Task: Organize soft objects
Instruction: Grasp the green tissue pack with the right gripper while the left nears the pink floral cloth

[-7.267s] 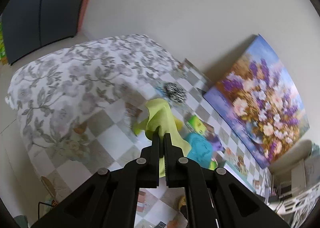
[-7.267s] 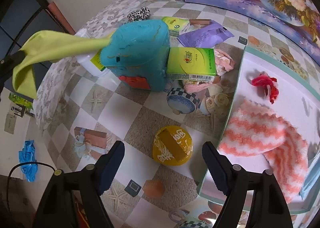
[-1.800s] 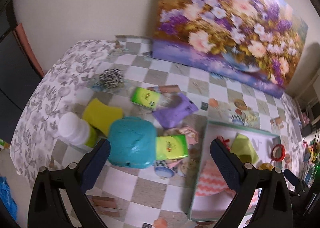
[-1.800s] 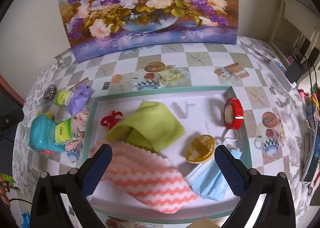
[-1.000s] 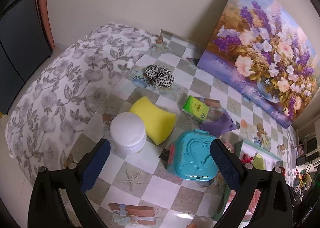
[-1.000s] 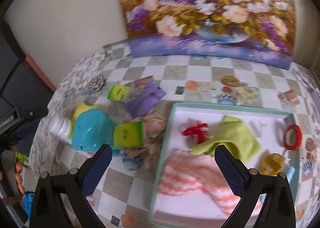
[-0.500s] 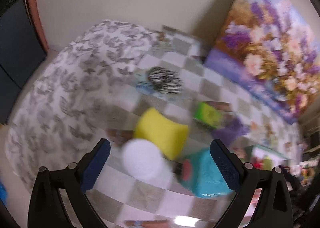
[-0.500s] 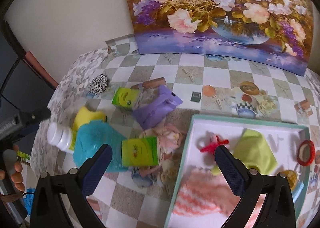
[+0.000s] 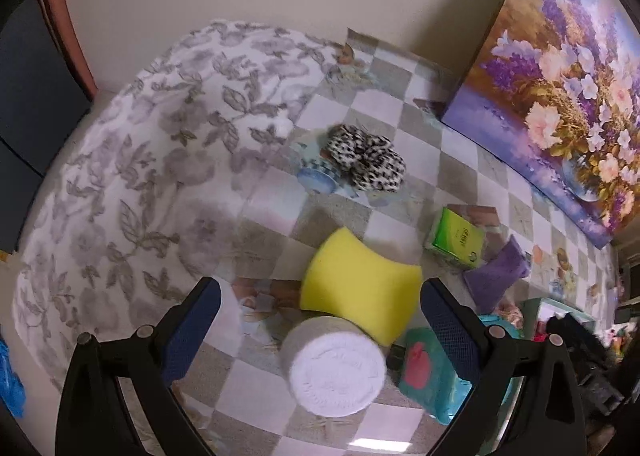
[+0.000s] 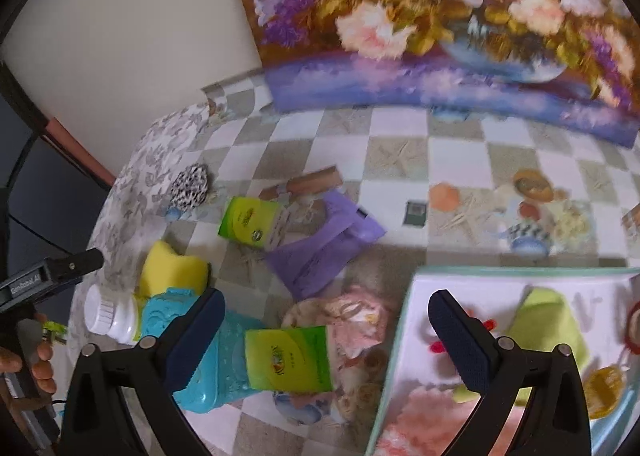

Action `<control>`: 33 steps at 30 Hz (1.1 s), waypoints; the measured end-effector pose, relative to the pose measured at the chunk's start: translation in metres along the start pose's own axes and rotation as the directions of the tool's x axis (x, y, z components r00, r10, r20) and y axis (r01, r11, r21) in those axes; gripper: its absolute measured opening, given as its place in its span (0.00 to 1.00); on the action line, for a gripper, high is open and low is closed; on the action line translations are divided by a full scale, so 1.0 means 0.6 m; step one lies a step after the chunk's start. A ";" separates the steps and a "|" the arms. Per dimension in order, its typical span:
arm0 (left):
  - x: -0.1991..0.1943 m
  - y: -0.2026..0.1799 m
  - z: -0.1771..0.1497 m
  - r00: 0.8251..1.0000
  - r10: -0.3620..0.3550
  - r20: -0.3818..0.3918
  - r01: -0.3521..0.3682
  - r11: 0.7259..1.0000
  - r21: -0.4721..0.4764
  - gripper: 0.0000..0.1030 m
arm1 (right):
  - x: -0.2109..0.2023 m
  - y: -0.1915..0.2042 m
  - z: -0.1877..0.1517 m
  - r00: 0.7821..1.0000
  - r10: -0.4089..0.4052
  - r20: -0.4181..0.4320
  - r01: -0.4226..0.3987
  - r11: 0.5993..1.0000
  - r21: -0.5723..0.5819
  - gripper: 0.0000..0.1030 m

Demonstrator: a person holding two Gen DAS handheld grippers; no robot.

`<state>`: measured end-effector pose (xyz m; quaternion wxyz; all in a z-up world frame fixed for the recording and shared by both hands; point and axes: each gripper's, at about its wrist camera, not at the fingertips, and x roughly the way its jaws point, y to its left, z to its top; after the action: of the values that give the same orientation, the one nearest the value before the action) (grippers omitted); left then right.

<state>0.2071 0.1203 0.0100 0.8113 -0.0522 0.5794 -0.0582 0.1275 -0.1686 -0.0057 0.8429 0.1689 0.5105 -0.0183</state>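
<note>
The person is holding the left gripper (image 9: 318,304) above the cluttered end of the table (image 9: 256,195), and its fingers are standing wide apart with nothing between them. The yellow sponge (image 9: 360,284) is lying just under this gap, touching the white-capped bottle (image 9: 334,368) and close to the teal box (image 9: 434,368). A little farther, the spotted scrunchie (image 9: 364,161) is resting alone on the checked cloth.

The right gripper (image 10: 320,328) is also spread wide and empty, waiting over the border between the clutter and the tray (image 10: 404,320). In the tray, a green cloth (image 10: 548,324) and a pink striped cloth (image 10: 432,412) are already lying.

I think the step in hand is the reach for the next soft thing, most probably the sponge. The next move is asking for a careful descent, so that the fingers are closing on the sponge sides without pushing the bottle over, because the two are touching.
</note>
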 end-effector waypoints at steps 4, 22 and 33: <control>0.007 -0.021 -0.002 1.000 -0.018 -0.025 0.019 1.000 0.005 0.97 | 0.020 0.004 -0.009 0.998 -0.014 -0.069 0.013 1.000 -0.007 0.94; -0.006 -0.065 -0.038 0.998 0.057 -0.015 -0.057 0.998 -0.014 0.97 | 0.052 0.001 -0.046 0.970 0.094 -0.226 -0.093 0.996 0.015 0.64; -0.017 -0.056 -0.034 0.995 0.104 -0.007 -0.104 0.994 -0.029 0.97 | 0.065 -0.009 -0.053 0.955 0.154 -0.252 -0.146 0.988 0.049 0.40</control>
<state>0.1834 0.0884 0.0180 0.8108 -0.0339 0.5843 -0.0075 0.1179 -0.1585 -0.0541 0.7666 0.2207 0.6001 0.0598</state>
